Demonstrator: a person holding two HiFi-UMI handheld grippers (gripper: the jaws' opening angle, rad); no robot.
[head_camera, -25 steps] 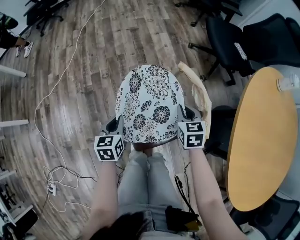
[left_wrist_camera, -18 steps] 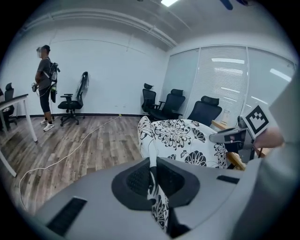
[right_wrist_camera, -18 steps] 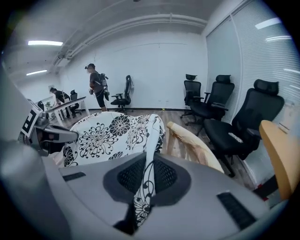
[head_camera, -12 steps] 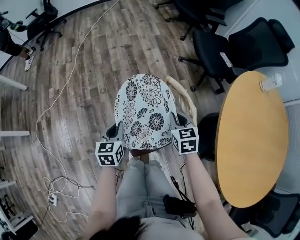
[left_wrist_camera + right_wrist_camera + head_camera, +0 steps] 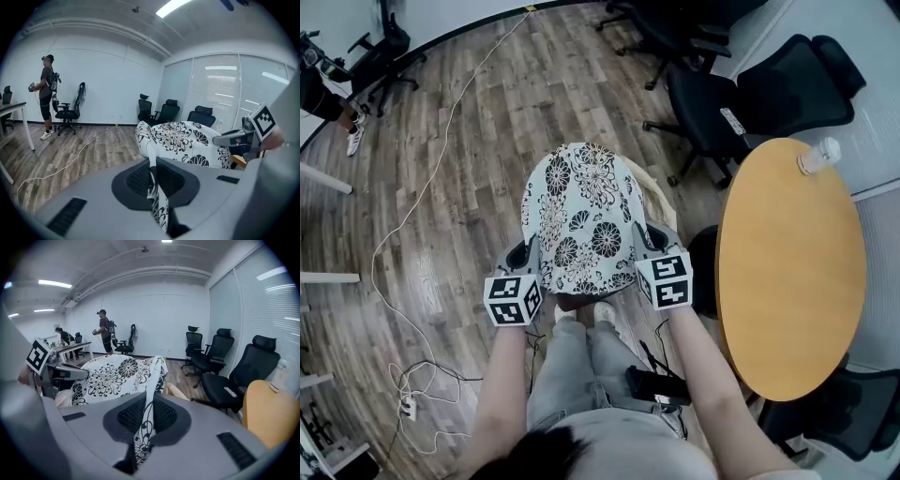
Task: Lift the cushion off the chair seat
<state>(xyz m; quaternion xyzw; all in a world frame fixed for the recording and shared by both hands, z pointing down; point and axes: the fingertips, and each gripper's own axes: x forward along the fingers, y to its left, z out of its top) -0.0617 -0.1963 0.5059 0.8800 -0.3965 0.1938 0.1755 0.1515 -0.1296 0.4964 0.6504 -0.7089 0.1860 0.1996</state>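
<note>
The cushion (image 5: 581,216), white with black flower print, hangs in the air in front of me, held by its near corners. My left gripper (image 5: 531,258) is shut on its left edge, and the fabric (image 5: 152,187) is pinched between the jaws. My right gripper (image 5: 643,239) is shut on the right edge, with cloth (image 5: 146,423) squeezed between its pads. The cushion (image 5: 112,373) spreads between the two grippers. Part of the pale wooden chair (image 5: 661,192) shows behind the cushion's right side; the seat is hidden beneath it.
A round yellow table (image 5: 792,272) stands close on the right with a clear bottle (image 5: 817,155) at its far edge. Black office chairs (image 5: 741,94) stand beyond it. A white cable (image 5: 403,225) trails across the wood floor on the left. A person (image 5: 47,96) stands far off.
Both grippers have risen together with the cushion, which now sits higher and closer to me. More of the table and floor shows around it.
</note>
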